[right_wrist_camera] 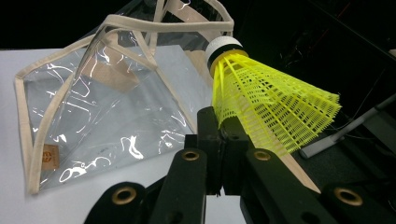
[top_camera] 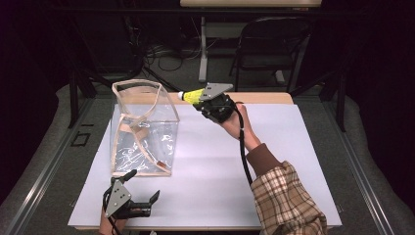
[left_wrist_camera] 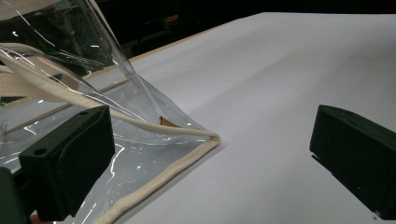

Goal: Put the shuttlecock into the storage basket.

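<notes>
Shuttlecock pinched above the bench's far edge

Right claw (right_wrist_camera: 219, 133) pinches the yellow shuttlecock (right_wrist_camera: 266, 102)'s skirt, partly hiding it; white cork points toward the clear bag (top_camera: 144, 129); left claw (top_camera: 142, 188) spread, empty, near edge.

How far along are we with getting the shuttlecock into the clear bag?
Done: the right tool is shut on the yellow shuttlecock, raised beside the clear bag. In hand: carrying it toward the bag's open top. Left: dropping it inside; the left tool sits open at the bag's near corner, not gripping it.
</notes>
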